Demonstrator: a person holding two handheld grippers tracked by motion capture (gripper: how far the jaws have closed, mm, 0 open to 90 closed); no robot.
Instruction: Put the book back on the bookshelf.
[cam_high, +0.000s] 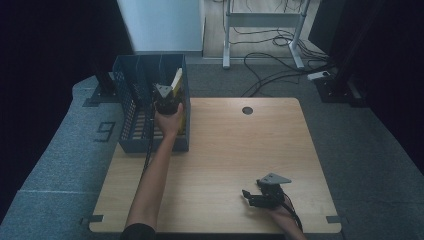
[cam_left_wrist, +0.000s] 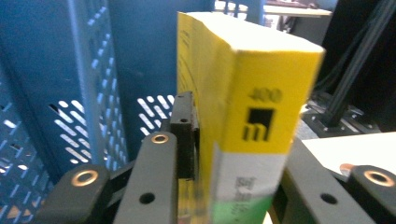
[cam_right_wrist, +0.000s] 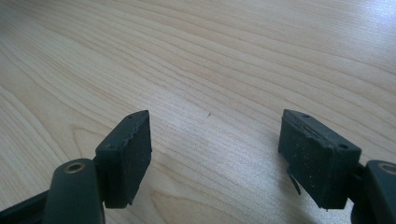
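Over the blue crate (cam_left_wrist: 93, 70), left gripper (cam_left_wrist: 233, 154) fingers (cam_left_wrist: 184, 135) clamp the yellow book (cam_left_wrist: 252, 93).

The yellow book (cam_left_wrist: 261, 107) carries the number "400" on its spine, with a black square logo showing an "m" just below it. Lower down, the spine's white band bears blurred characters that cannot be read. Beside the table, the floor mat (cam_high: 75, 130) shows a "9".

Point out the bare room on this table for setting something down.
Free: the wooden table from the blue crate across to its right edge, and ahead of the open right gripper. Crowded: the crate, where the left gripper clamps the yellow book.
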